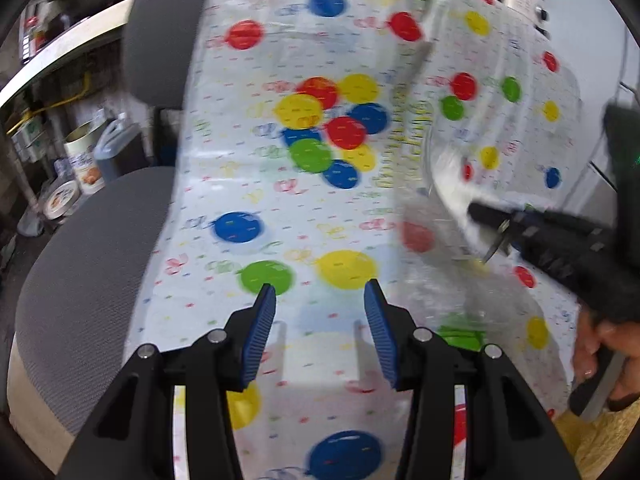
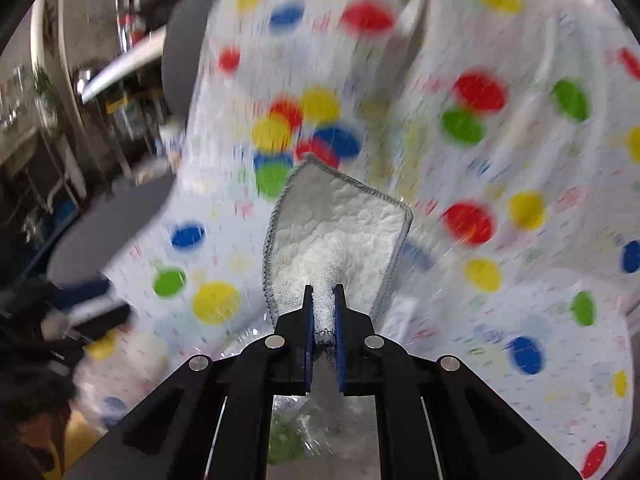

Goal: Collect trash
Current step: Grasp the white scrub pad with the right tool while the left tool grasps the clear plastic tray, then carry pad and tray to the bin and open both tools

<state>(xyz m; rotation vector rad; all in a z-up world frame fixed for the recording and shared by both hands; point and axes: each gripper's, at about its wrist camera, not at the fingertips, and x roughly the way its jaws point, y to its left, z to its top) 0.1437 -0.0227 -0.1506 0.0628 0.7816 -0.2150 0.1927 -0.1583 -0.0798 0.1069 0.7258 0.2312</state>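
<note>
While the left claw (image 1: 320,300) stands released above the dotted sheet (image 1: 280,200), the right claw (image 2: 323,300) grasps a white cloth (image 2: 340,224).

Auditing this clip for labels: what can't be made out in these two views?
- Right gripper: the white cloth it clamps hides whatever lies behind it.
- Clear plastic: contents smeared by motion blur, left wrist view.
- Left gripper, open: table under the balloon-print cover hidden.
- Containers beside the chair: labels too small.
</note>
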